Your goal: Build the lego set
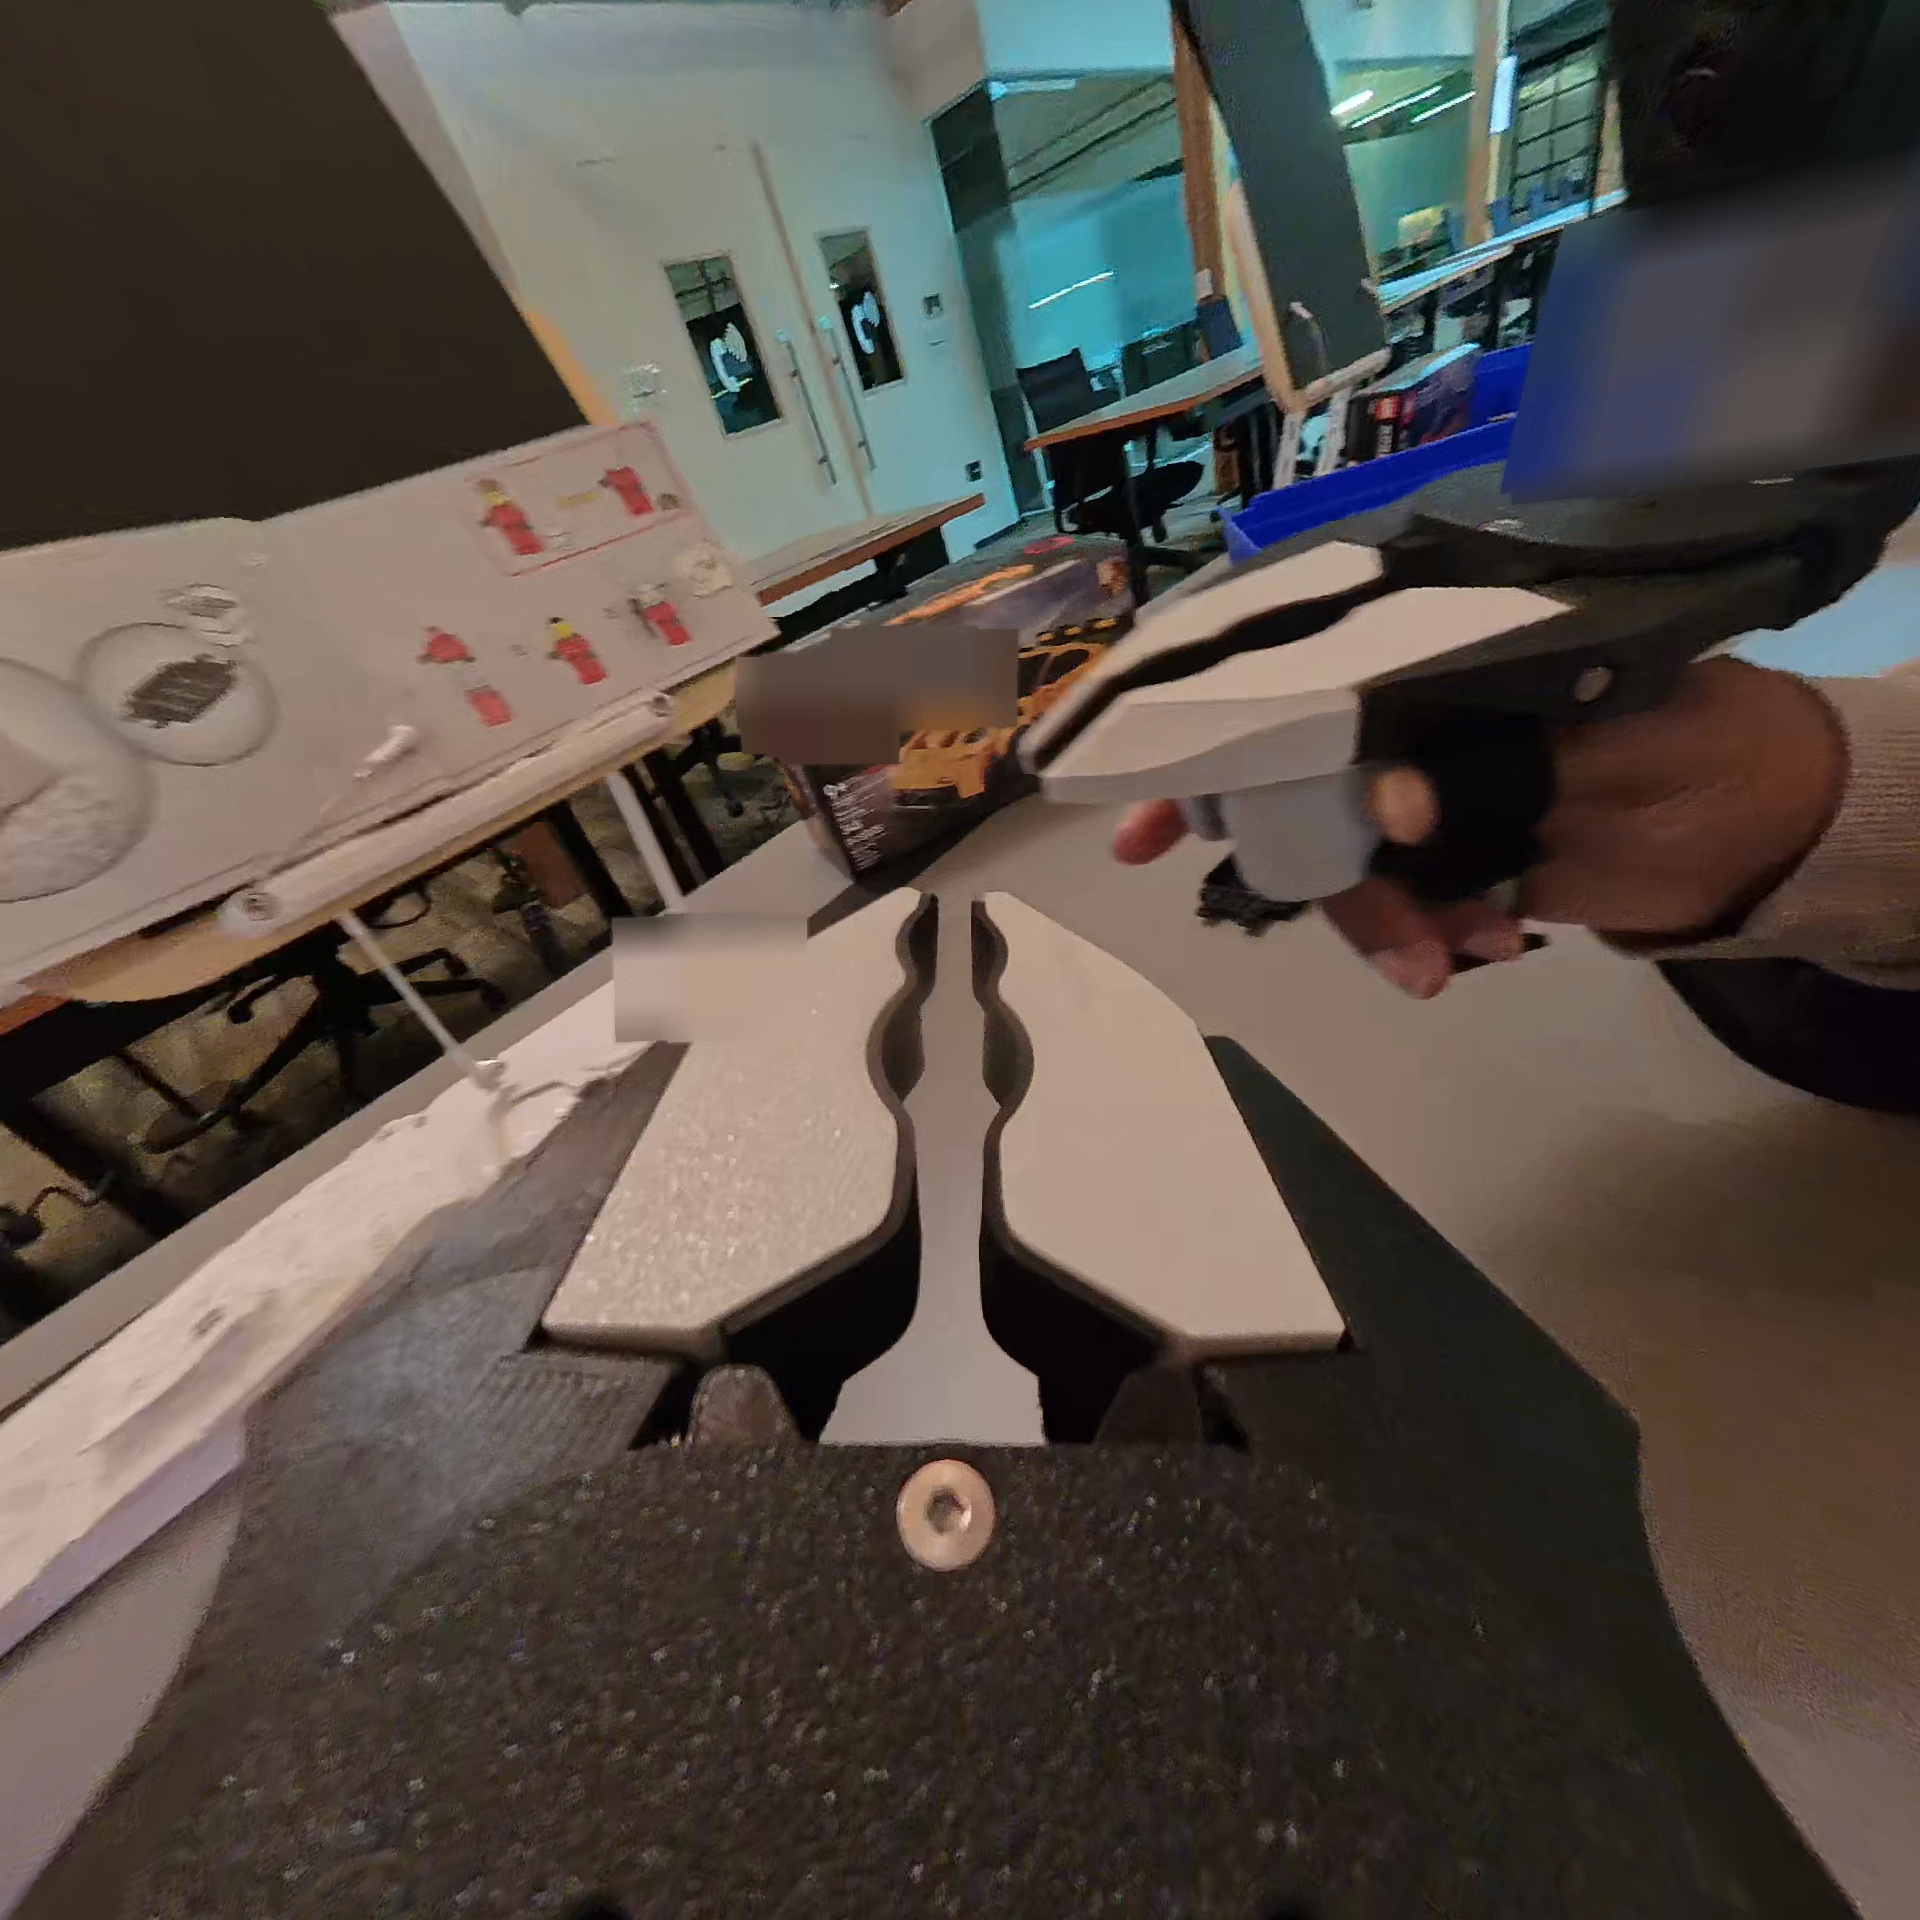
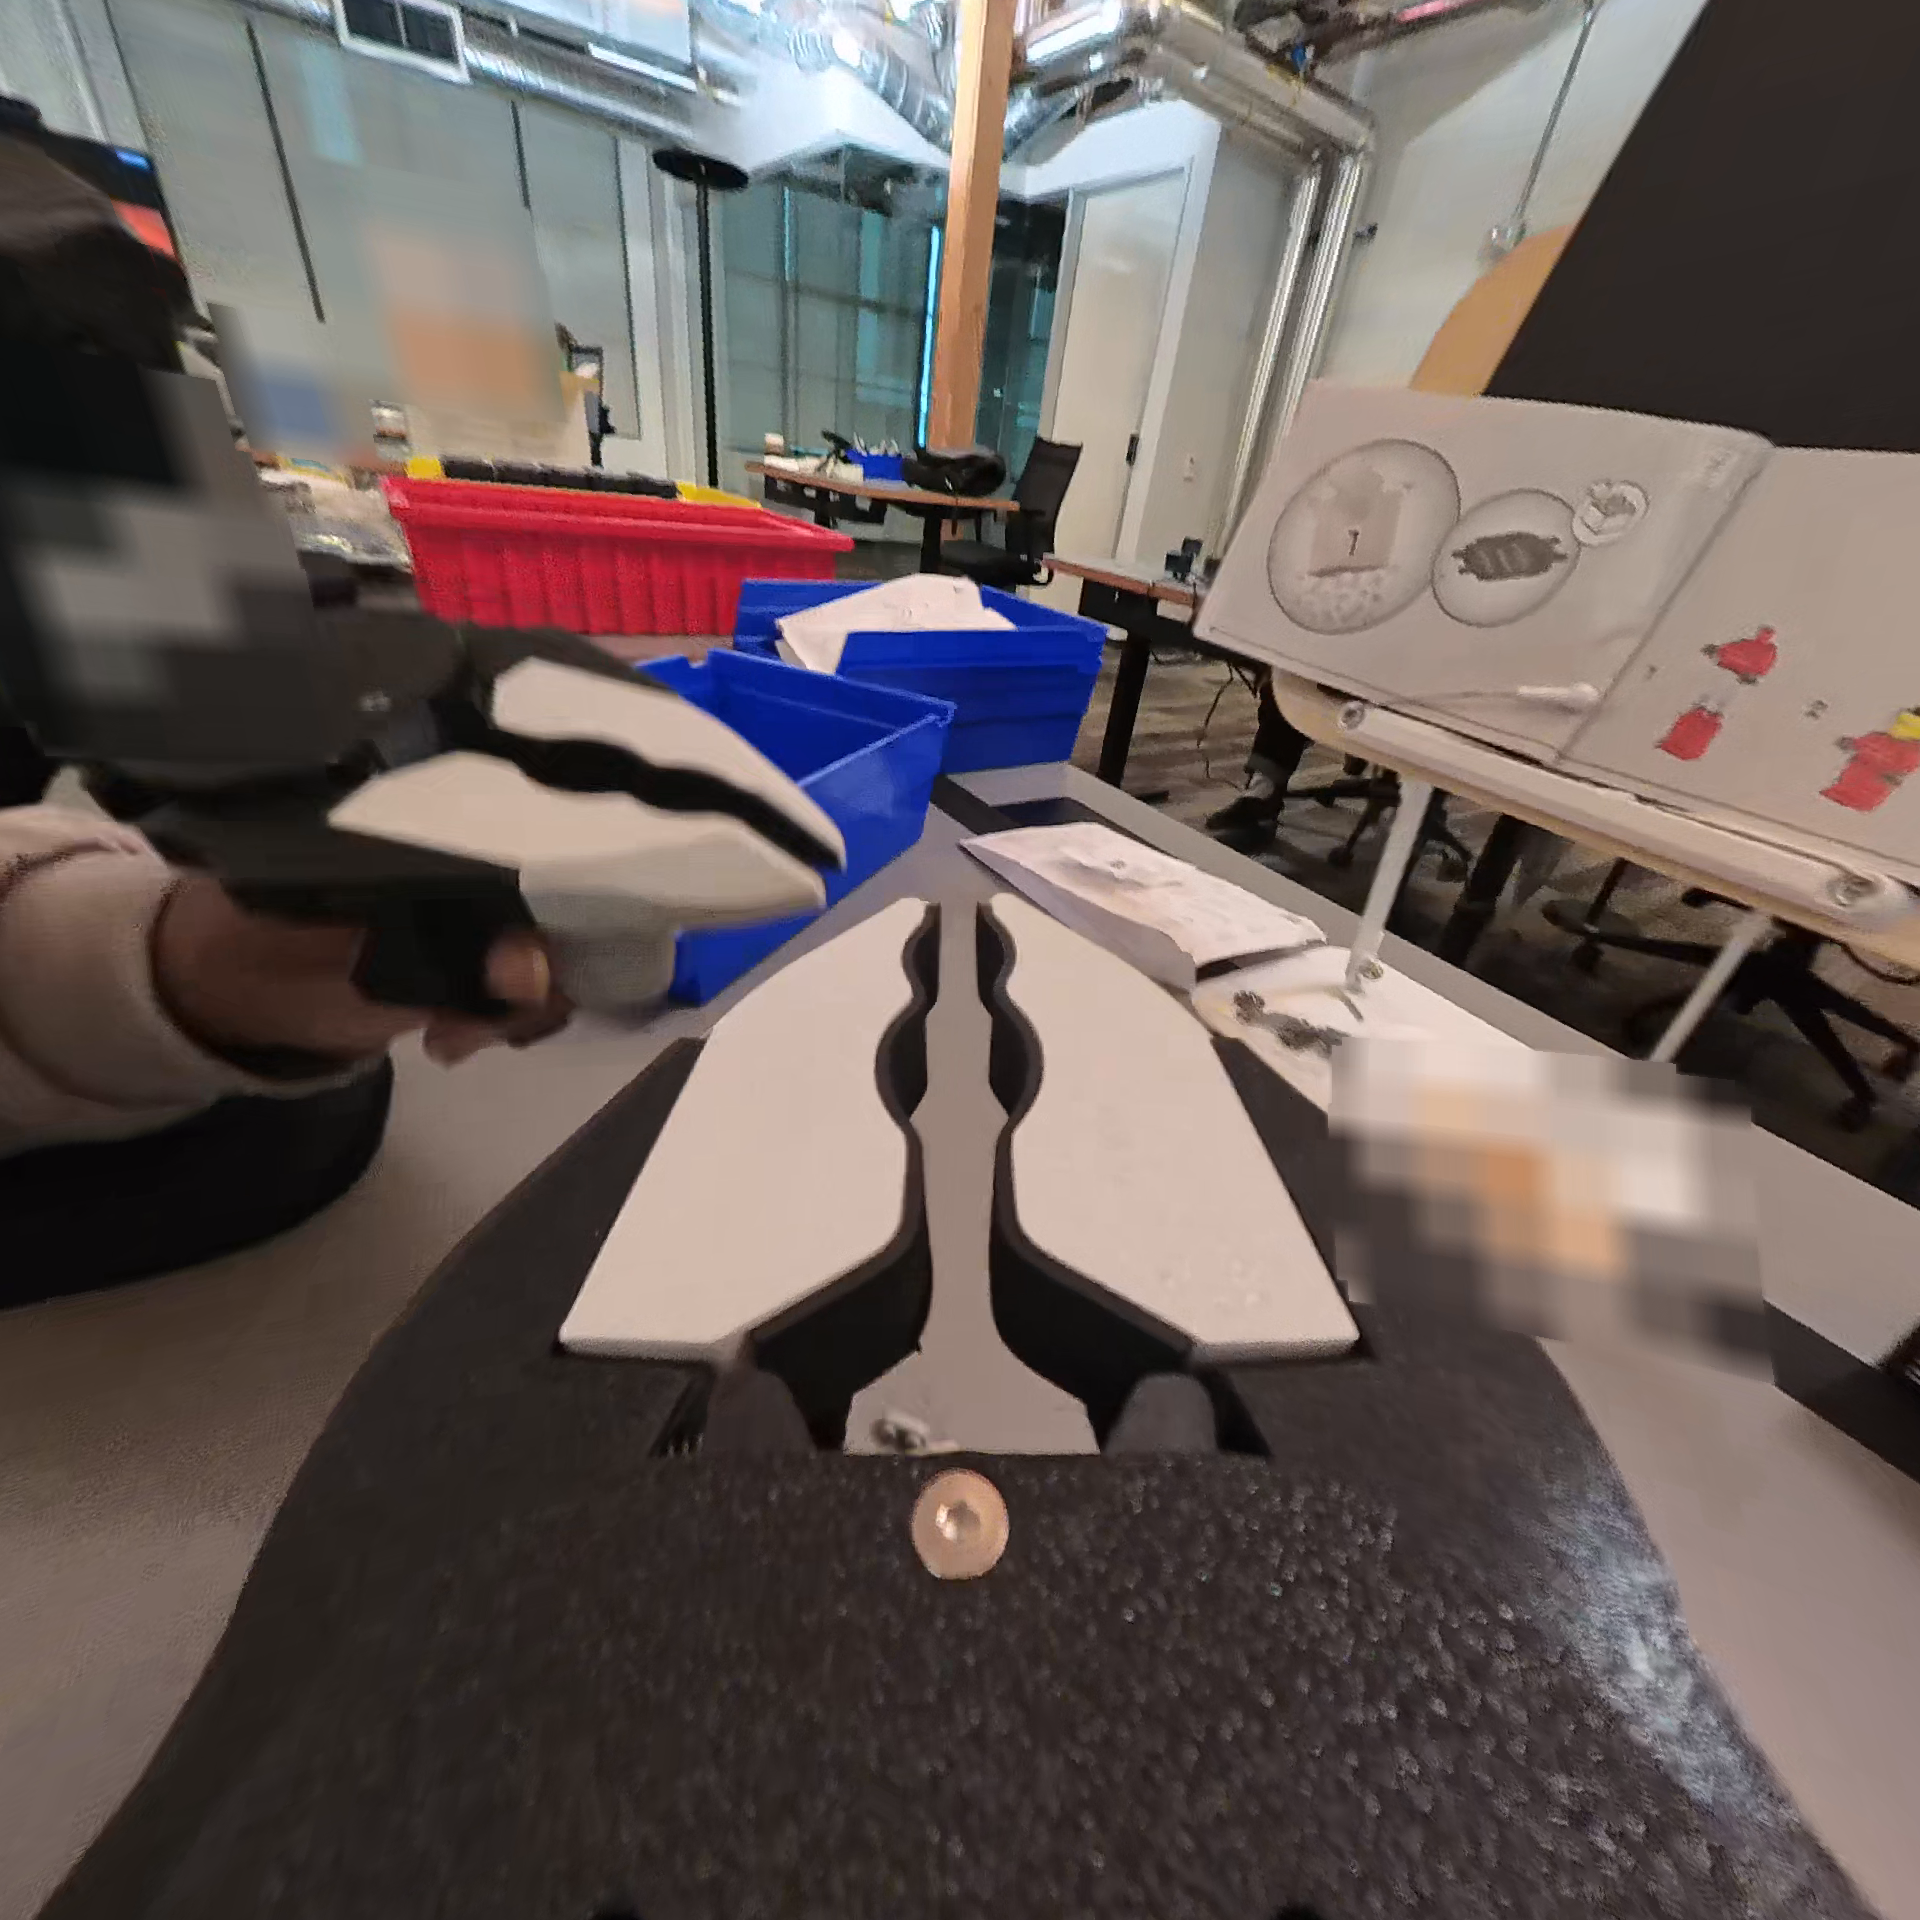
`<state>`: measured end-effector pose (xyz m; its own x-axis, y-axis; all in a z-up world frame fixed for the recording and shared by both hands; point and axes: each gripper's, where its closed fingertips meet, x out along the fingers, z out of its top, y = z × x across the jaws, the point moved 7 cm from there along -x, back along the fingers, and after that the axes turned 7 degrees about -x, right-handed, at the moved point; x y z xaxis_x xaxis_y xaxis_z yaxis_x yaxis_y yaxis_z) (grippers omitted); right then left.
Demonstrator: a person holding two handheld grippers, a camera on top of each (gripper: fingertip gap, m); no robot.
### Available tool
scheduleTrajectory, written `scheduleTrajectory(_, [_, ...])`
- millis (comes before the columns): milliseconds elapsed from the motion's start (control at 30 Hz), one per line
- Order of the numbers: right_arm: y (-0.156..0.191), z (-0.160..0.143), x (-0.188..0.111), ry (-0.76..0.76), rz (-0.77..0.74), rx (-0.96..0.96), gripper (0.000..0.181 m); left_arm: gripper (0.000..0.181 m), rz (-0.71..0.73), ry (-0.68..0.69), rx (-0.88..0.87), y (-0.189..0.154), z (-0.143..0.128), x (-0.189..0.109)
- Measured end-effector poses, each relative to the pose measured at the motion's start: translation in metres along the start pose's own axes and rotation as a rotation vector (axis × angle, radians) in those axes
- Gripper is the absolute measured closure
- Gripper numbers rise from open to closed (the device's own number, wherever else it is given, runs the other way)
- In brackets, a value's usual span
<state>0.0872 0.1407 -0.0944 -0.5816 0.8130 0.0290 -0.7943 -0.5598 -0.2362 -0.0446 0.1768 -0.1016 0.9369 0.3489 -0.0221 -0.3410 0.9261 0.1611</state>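
Note:
My left gripper (image 1: 954,906) is over the grey table (image 1: 1455,1195), its jaws nearly together with only a thin gap and nothing between them. My right gripper (image 2: 957,914) stands the same way, empty. Each shows in the other's view, held by a hand: the right gripper (image 1: 1039,756) at upper right, the left gripper (image 2: 831,868) at left. A small black Lego piece (image 1: 1242,906) lies on the table under the right hand. Several small dark pieces (image 2: 1288,1027) lie on the white base of the booklet stand. The open instruction booklet (image 1: 364,665) (image 2: 1558,582) leans on that stand.
The Lego box (image 1: 935,758) with a yellow vehicle on it stands beyond my left fingertips. Blue bins (image 2: 831,748) and a red bin (image 2: 603,566) sit at the back of the table. A white paper bag (image 2: 1132,904) lies ahead of my right gripper. Office desks and chairs stand beyond. My left and right fingertips are right by each other.

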Motion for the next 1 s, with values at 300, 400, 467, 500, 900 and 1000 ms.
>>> scheduleTrajectory(300, [0.028,-0.027,0.000,0.007,0.087,-0.065,0.161,0.159,-0.063,0.129,-0.063,-0.012,-0.048,0.004])
scheduleTrajectory(400, [0.024,-0.038,-0.008,0.025,0.068,-0.127,0.161,0.181,-0.014,0.104,-0.080,-0.007,-0.053,-0.001])
scheduleTrajectory(467, [0.018,-0.042,-0.010,0.027,0.048,-0.090,0.161,0.181,-0.002,0.083,-0.165,0.000,-0.057,-0.003])
scheduleTrajectory(500, [0.015,-0.044,-0.009,0.030,0.049,-0.047,0.161,0.181,-0.002,0.084,-0.210,0.004,-0.059,-0.003])
scheduleTrajectory(900, [-0.011,-0.045,-0.014,0.062,-0.077,-0.035,0.162,0.181,0.100,0.009,-0.167,0.024,-0.039,-0.016])
scheduleTrajectory(1000, [-0.019,-0.051,-0.016,0.069,-0.102,-0.020,0.162,0.181,0.117,-0.005,-0.102,0.026,-0.043,-0.015])
